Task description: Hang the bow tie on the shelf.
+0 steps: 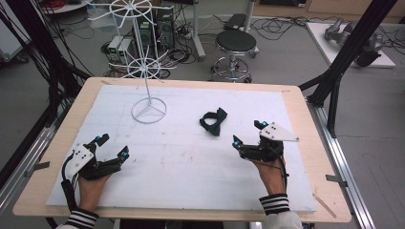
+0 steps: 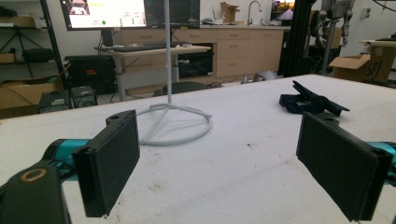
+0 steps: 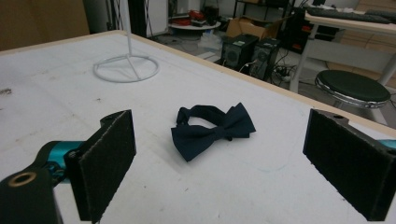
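Your left gripper (image 1: 111,146) sits at the lower left of the high view, jaws spread wide, nothing between them and nothing touched. Your right gripper (image 1: 248,132) sits at the lower right, jaws likewise spread wide and holding nothing. The dark navy fabric bow tie (image 1: 213,121) lies flat on the white foam board (image 1: 191,162), just right of centre, apart from both grippers and nearer the right one; in the right gripper view it lies centred between the jaws, farther off. The white wire display stand (image 1: 148,110) rests its ring base at upper centre-left. The board lies on a pale wooden table (image 1: 305,119). Beyond: a black round stool (image 1: 236,43), cables, grey floor.
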`<state>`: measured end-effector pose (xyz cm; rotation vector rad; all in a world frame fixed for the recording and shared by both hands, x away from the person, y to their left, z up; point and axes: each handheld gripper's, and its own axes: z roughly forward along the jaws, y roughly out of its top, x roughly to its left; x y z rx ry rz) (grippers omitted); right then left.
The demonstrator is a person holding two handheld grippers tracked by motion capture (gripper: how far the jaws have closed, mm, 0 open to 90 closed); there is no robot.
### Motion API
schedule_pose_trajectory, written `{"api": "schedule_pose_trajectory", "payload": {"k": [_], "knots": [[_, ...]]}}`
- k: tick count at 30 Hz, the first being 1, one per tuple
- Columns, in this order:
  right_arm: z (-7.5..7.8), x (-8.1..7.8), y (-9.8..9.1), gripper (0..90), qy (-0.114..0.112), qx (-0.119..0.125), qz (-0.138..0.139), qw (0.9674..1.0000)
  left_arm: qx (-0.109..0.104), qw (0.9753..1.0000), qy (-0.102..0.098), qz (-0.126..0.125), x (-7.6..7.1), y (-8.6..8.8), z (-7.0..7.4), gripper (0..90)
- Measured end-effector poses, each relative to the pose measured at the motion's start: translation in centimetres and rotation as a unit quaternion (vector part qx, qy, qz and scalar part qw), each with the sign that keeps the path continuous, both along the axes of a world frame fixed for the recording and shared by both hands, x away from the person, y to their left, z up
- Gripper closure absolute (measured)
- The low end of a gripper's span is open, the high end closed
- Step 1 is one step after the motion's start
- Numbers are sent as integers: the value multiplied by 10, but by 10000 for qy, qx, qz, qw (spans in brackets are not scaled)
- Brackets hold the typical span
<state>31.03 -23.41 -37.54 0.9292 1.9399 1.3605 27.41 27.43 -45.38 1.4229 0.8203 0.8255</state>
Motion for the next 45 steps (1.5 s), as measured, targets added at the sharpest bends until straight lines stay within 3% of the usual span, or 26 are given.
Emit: {"api": "schedule_pose_trajectory", "payload": {"k": [15, 18, 38, 45], "knots": [[16, 40, 27, 85, 310, -329, 388, 9982, 1, 10000, 13, -10, 0, 0, 0, 138], [18, 47, 33, 85, 331, -305, 469, 9979, 1, 10000, 13, -12, 0, 0, 0, 138], [21, 86, 64, 85, 785, -749, 869, 9903, -24, 10000, 26, -21, 1, 0, 0, 138], [17, 99, 73, 85, 956, -689, 980, 9882, -44, 10000, 37, -24, 1, 0, 0, 138]]}}
